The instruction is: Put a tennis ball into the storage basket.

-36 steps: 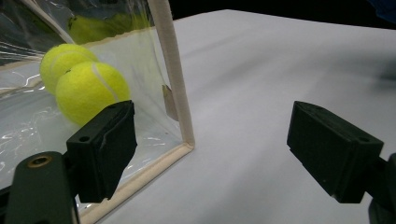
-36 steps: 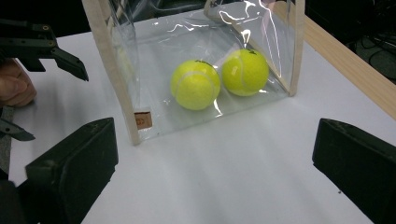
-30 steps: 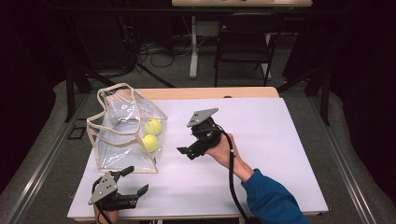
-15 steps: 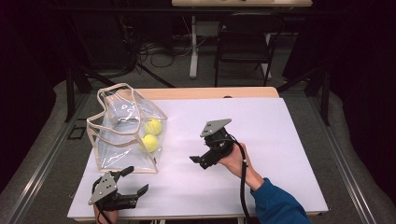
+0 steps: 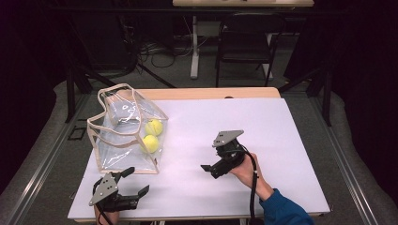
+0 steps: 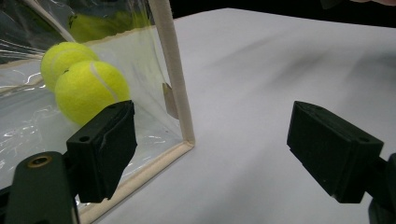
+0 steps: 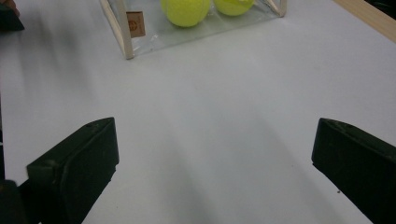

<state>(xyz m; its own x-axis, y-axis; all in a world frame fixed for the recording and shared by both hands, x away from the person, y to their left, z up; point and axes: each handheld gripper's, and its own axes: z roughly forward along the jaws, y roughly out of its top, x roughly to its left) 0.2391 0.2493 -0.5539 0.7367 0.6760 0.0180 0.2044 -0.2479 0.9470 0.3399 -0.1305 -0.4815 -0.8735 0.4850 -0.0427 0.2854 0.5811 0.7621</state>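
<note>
A clear plastic bag with beige trim lies at the table's left and holds two yellow tennis balls. My left gripper rests open near the front edge, just in front of the bag's near corner. In the left gripper view the balls sit behind the clear wall, past the beige corner strip, and nothing lies between the jaws. My right gripper is held open over the table's middle, pointing left toward the bag. Its own view has bare table between the jaws and the balls far ahead.
The white tabletop has open room on the right half. A wooden strip runs along the far edge. A black chair and a table leg stand on the floor beyond. A small brown label hangs on the bag's corner.
My right gripper has drawn back from beside the bag, moving right and toward the person. The left gripper, the bag and the balls have stayed put.
</note>
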